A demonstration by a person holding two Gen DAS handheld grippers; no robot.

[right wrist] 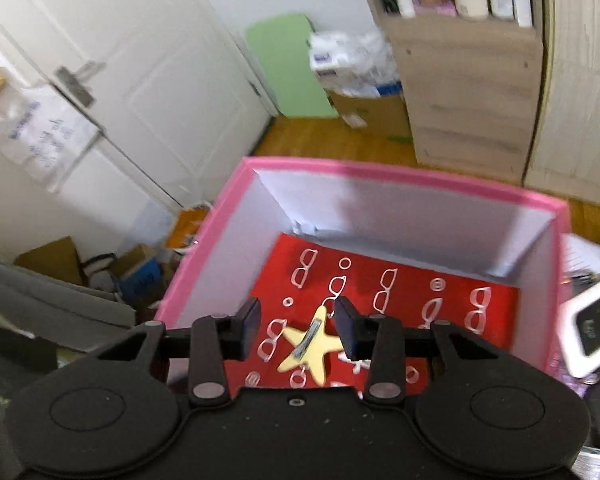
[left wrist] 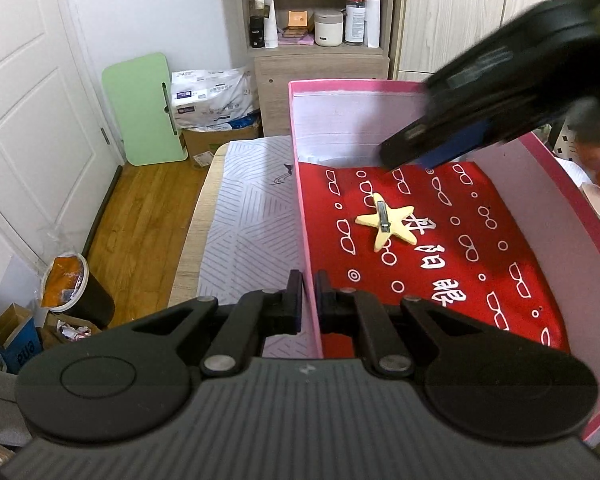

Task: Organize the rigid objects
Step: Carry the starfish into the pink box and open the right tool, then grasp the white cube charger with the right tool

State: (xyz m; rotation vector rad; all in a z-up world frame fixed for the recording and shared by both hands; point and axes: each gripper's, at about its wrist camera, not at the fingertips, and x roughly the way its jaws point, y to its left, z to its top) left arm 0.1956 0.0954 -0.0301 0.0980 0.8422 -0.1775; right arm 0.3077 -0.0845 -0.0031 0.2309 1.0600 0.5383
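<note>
The star clip [right wrist: 309,345] lies on the red cloth [left wrist: 440,248] inside the pink box [right wrist: 380,170]; my right claw [right wrist: 300,326] hangs above it, unclenched and empty; my left claw [left wrist: 308,292] is clenched on the box wall; next I judge: fetch another item.

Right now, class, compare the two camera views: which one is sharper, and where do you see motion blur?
Left wrist view: mostly sharp, the star-shaped clip crisp; only the right hand-held gripper entering at upper right is smeared. Right wrist view: soft throughout, pink box rim and shelf blurred. Both bend straight lines, fisheye style.
</note>
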